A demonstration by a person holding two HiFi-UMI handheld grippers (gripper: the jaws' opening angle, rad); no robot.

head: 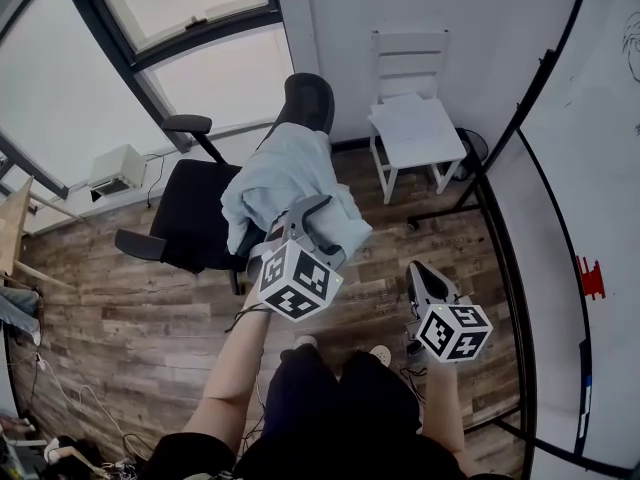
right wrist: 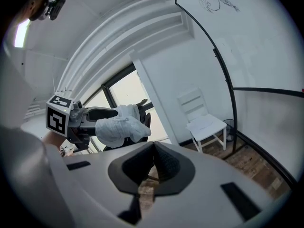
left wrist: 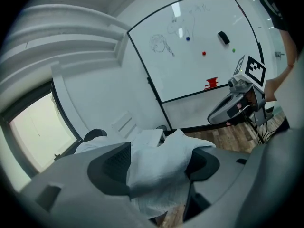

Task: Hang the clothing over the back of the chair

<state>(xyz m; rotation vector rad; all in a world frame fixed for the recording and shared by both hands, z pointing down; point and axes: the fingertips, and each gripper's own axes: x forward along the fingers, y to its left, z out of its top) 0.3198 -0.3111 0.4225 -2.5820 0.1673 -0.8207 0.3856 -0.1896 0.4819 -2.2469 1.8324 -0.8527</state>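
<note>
Pale clothing (left wrist: 164, 151), between left gripper (left wrist: 159, 166) jaws, parted

The floor (head: 130, 318) is made of brown wood boards. A black office chair (head: 185, 218) stands on it near the big window. The pale clothing (head: 285, 183) lies over the back of that chair and hangs down, and the top of the back peeks out above it. A white chair (head: 408, 63) stands on the floor by the wall, with a flat white thing (head: 412, 120) on its seat. Thin cables (head: 60, 398) lie on the boards at the left. The person's shoes (head: 381, 354) stand there too.
</note>
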